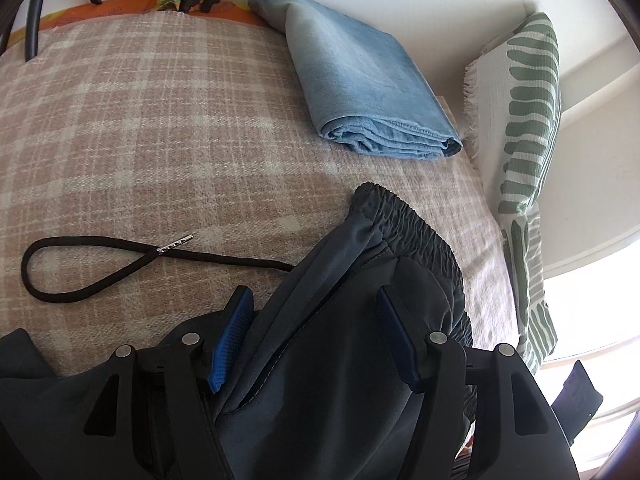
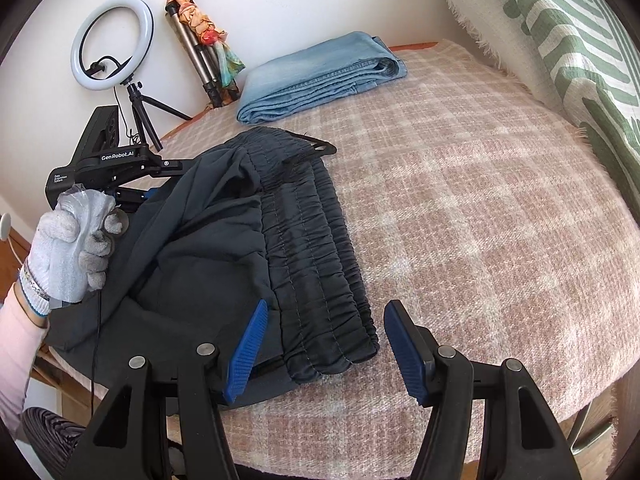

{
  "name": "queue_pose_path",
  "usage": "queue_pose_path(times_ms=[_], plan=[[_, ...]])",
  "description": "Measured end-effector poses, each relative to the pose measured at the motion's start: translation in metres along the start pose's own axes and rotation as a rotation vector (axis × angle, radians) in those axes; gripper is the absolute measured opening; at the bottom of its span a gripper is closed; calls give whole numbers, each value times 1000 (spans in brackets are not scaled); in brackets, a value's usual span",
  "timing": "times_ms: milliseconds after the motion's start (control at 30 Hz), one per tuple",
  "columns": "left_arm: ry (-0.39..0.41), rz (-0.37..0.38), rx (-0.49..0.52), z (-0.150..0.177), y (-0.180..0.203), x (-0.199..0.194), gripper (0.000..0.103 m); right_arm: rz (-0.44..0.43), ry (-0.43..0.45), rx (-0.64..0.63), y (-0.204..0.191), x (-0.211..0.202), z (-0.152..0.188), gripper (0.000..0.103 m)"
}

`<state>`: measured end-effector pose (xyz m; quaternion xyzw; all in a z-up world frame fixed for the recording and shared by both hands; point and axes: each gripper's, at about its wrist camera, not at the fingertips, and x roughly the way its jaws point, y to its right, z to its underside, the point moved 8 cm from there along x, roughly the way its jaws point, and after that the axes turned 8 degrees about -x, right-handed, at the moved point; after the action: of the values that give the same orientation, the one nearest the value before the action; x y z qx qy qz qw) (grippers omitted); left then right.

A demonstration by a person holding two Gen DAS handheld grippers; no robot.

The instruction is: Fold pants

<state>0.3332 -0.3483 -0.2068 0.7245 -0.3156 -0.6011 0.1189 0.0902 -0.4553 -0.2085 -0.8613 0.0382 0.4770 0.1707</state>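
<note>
So far I judge the fold barely begun: the dark pants (image 2: pixel 248 240) lie bunched on the plaid blanket (image 2: pixel 480 220), their gathered waistband (image 2: pixel 320 280) doubled over on the right side of the heap and the fabric to its left rumpled rather than squared. A pair of folded blue jeans (image 2: pixel 320 72) sits at the far edge, well apart, apparently finished. My right gripper (image 2: pixel 326 340) has its jaws apart, straddling the near end of the waistband without pressing it. My left gripper (image 1: pixel 310 336) also stands parted with pants fabric between the pads, not visibly pinched. Only the left view shows the black drawstring (image 1: pixel 100 268) looping out over the blanket on the left. Only the right view shows the gloved hand (image 2: pixel 76 248) holding the left tool, and the ring light (image 2: pixel 112 42) against the far wall.
</note>
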Motion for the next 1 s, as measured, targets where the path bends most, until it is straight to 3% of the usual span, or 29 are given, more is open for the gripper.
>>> queue_pose_path(times_ms=[67, 133, 200, 567, 767, 1000], plan=[[5, 7, -2, -1, 1, 1, 50, 6, -8, 6, 2, 2, 2, 64], [1, 13, 20, 0, 5, 3, 17, 13, -9, 10, 4, 3, 3, 64], [23, 14, 54, 2, 11, 1, 6, 28, 1, 16, 8, 0, 3, 64], [130, 50, 348, 46, 81, -45, 2, -11, 101, 78, 13, -24, -16, 64], [67, 110, 475, 102, 112, -47, 2, -77, 144, 126, 14, -33, -21, 64], [3, 45, 630, 163, 124, -17, 2, -175, 185, 167, 11, -42, -24, 65]])
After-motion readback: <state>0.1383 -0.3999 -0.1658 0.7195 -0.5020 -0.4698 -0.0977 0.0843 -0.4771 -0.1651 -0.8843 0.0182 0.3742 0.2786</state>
